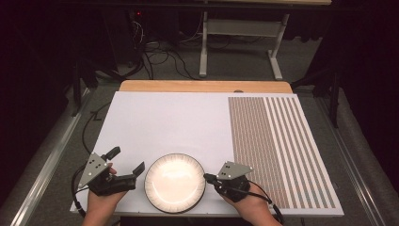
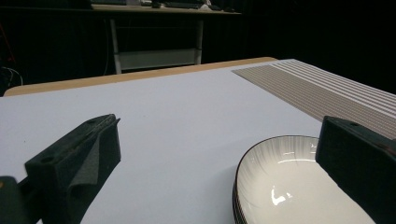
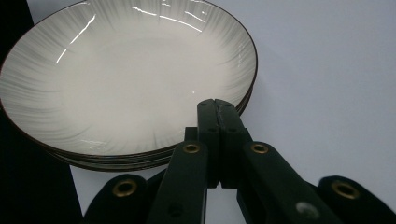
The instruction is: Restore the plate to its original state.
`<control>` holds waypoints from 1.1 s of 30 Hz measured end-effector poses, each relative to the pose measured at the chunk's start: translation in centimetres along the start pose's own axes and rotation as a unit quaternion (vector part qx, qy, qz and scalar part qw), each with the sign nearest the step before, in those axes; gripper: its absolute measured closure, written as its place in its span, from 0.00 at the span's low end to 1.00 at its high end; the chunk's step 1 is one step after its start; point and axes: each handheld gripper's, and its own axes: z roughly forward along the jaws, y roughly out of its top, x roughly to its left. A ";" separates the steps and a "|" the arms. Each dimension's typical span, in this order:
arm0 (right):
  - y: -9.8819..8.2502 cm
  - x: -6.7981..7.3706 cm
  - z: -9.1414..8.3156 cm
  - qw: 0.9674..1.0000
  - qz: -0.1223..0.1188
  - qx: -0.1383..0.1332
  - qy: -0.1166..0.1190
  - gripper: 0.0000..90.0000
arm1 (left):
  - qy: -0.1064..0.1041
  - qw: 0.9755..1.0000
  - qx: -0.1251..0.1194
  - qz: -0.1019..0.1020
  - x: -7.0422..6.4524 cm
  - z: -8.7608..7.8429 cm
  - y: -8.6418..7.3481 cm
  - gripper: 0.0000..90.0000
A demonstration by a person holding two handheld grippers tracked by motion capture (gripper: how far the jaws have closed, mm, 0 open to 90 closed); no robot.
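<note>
A stack of white plates (image 1: 174, 182) with dark rims and faint grey ribbing sits at the front middle of the white board (image 1: 164, 122). My left gripper (image 1: 126, 160) rests just left of the stack, jaws spread wide with nothing between them. In the left gripper view the plates (image 2: 289, 186) lie low on the right, partly behind the right jaw of the left gripper (image 2: 217, 135). My right gripper (image 1: 206, 176) is at the stack's right side, shut, its tips at the rim. In the right gripper view, the closed tips of the right gripper (image 3: 215, 105) hover over the near rim of the top plate (image 3: 126, 79).
The board's right part carries a brown striped pattern (image 1: 273, 141). A strip of wooden tabletop (image 1: 204, 86) shows beyond the board's far edge. On the floor behind it stand a white table frame (image 1: 240, 33) and loose cables (image 1: 160, 59). The board's front edge is close under both hands.
</note>
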 end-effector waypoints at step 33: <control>-2.4 -4.3 -8.0 0.986 0.080 -0.112 -0.097 0.32 | -0.012 1.000 0.024 0.004 -0.2 0.7 -0.5 0.01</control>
